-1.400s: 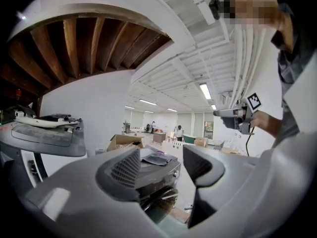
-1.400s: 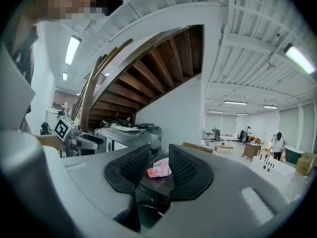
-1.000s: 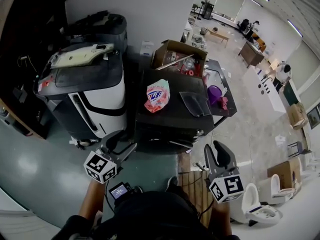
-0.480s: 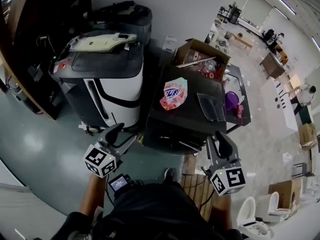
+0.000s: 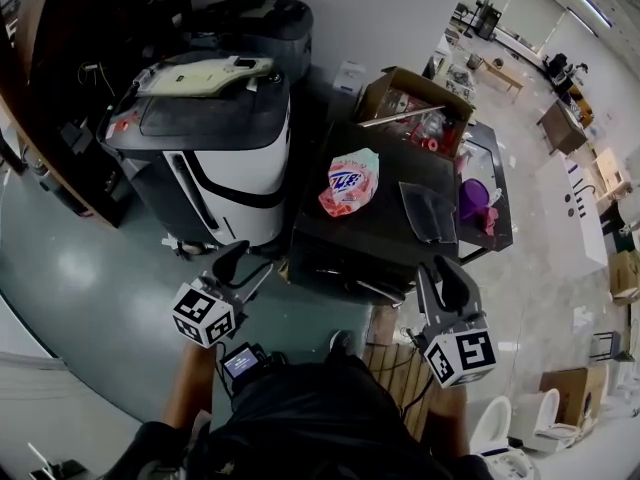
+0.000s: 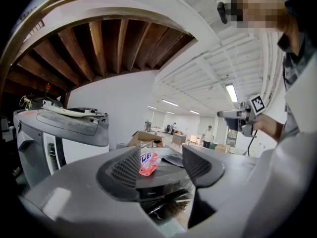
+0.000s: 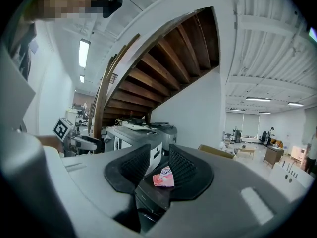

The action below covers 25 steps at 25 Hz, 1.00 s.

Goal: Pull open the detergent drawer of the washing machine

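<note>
The dark washing machine (image 5: pixel 385 230) stands in the middle of the head view, its front face (image 5: pixel 335 273) turned toward me, with a pink detergent bag (image 5: pixel 349 182) lying on its lid. I cannot make out the drawer on the front. My left gripper (image 5: pixel 246 268) hovers open just left of the front's lower corner, not touching it. My right gripper (image 5: pixel 441 282) is open near the front's right corner. The left gripper view shows its gripper (image 6: pixel 161 165) empty, the pink bag (image 6: pixel 146 162) far beyond. The right gripper (image 7: pixel 159 168) is likewise empty, with the bag (image 7: pixel 163 177) in the distance.
A white-and-black machine (image 5: pixel 215 163) stands left of the washing machine, with a dark bin (image 5: pixel 255 18) behind it. An open cardboard box (image 5: pixel 415 103) and a purple container (image 5: pixel 470 198) sit at the back right. Wooden slats (image 5: pixel 390 368) lie by my feet. A dark staircase (image 5: pixel 60 78) rises at left.
The head view has swung left, so the machines sit further right in the picture. Both grippers remain open and have edged slightly toward the washing machine's front.
</note>
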### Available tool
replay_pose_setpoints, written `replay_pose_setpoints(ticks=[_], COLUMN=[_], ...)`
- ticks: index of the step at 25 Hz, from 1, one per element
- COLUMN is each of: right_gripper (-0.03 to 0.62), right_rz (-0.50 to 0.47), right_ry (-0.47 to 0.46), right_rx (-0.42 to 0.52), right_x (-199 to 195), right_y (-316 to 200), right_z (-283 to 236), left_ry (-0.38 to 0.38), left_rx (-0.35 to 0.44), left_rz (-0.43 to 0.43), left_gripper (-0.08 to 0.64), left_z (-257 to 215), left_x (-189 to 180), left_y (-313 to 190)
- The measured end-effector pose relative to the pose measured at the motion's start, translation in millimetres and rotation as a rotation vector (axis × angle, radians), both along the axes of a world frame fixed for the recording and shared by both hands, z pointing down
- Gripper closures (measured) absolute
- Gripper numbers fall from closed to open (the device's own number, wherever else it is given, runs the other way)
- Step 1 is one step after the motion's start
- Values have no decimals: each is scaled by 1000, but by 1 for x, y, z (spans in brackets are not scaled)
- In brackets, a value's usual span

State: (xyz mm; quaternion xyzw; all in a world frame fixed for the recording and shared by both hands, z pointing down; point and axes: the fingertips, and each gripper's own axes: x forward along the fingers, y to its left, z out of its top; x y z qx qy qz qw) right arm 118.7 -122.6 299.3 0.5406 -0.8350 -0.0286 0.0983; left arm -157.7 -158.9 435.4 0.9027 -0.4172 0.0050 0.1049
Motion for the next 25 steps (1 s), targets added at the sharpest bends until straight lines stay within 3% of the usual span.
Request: replay_pose_setpoints(ticks=[10,25], right_gripper=[494,494], right_rz=[22,53], right_ry=[2,33], right_rx=[-50,-138], right_x=[39,94], right_y=[-19,-37], right_z=[17,46], left_ry=[34,211], left_rx=[-124,-422], left_rz=[15,-24], left_gripper=[245,245], left_z=[50,171], left_x=[39,82], left_y=[-34,-80])
